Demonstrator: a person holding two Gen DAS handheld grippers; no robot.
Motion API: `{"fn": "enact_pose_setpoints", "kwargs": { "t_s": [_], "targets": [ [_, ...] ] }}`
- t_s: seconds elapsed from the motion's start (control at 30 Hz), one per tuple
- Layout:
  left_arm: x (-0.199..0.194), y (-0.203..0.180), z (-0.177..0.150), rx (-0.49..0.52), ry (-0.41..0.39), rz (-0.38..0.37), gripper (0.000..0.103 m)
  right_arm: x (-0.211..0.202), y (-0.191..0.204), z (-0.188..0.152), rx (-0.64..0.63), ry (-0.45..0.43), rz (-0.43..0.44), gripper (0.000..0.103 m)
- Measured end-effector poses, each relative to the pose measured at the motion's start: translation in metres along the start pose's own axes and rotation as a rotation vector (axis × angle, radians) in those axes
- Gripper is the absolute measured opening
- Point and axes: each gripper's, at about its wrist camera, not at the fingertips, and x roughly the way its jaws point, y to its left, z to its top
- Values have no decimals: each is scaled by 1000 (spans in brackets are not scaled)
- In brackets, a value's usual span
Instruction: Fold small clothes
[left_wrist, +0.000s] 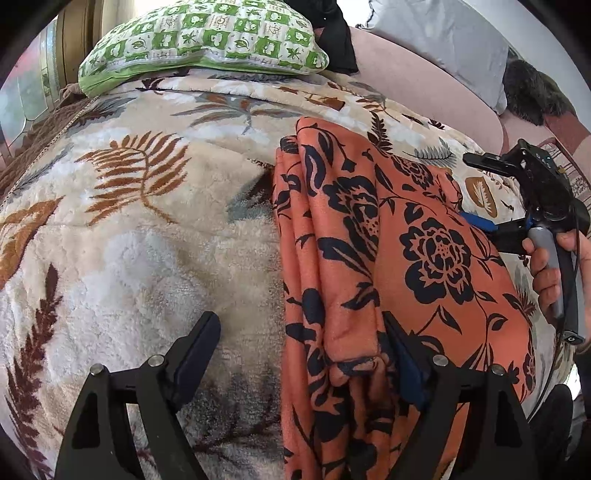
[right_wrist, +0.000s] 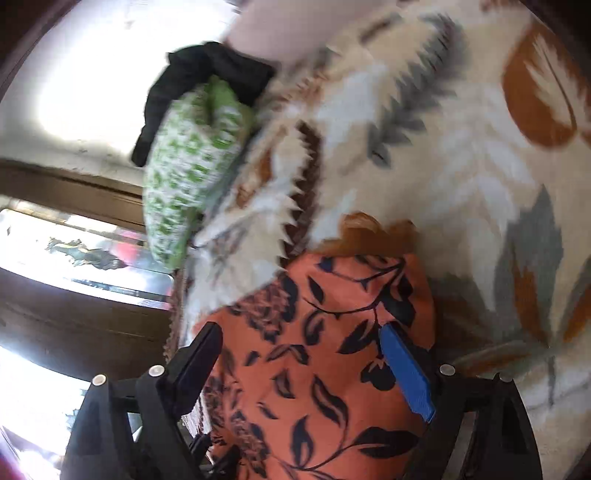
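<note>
An orange cloth with black flowers (left_wrist: 388, 258) lies folded lengthwise on a cream leaf-patterned blanket (left_wrist: 147, 229). My left gripper (left_wrist: 301, 332) is open above the blanket, its right finger over the cloth's near left edge and its left finger over bare blanket. My right gripper (left_wrist: 476, 192) shows at the cloth's far right edge, held by a hand, with its jaws apart. In the right wrist view the right gripper (right_wrist: 303, 350) is open with the cloth (right_wrist: 314, 369) spread between and under its fingers.
A green-and-white checked pillow (left_wrist: 207, 40) lies at the blanket's far end with a black garment (left_wrist: 338, 44) beside it. A grey pillow (left_wrist: 443, 44) and dark furry item (left_wrist: 535, 92) sit on a pink sheet at the far right.
</note>
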Motion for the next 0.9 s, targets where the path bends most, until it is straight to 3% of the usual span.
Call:
{"fn": "enact_pose_setpoints", "kwargs": {
  "t_s": [0.07,0.13,0.27,0.33,0.4,0.5,0.63,0.73,0.9],
  "targets": [
    [-22,2,-10,-46,-40,-25,86,-11,25,-7,-65,-24,-7,90],
    [-36,1,-24,-86,-54,-73,86,-10,55,-15,-135,15,44,90],
    [-19,-5,-46,-49,25,15,86,26,113,-33,-171,166,253,90],
    [-19,-5,-48,-38,11,14,86,57,129,-41,-154,213,287,90],
    [-17,-6,-50,-18,6,26,87,96,130,-47,-100,261,280,90],
    [-16,-9,-52,3,-1,42,87,142,112,-57,-29,277,197,90],
    [-19,-9,-53,0,-4,34,87,138,130,-59,-82,287,140,90],
    [-19,-9,-53,0,-5,33,87,127,151,-53,-124,265,210,90],
    [-19,-4,-52,-13,-2,14,87,169,130,-63,-100,326,141,90]
  ]
}}
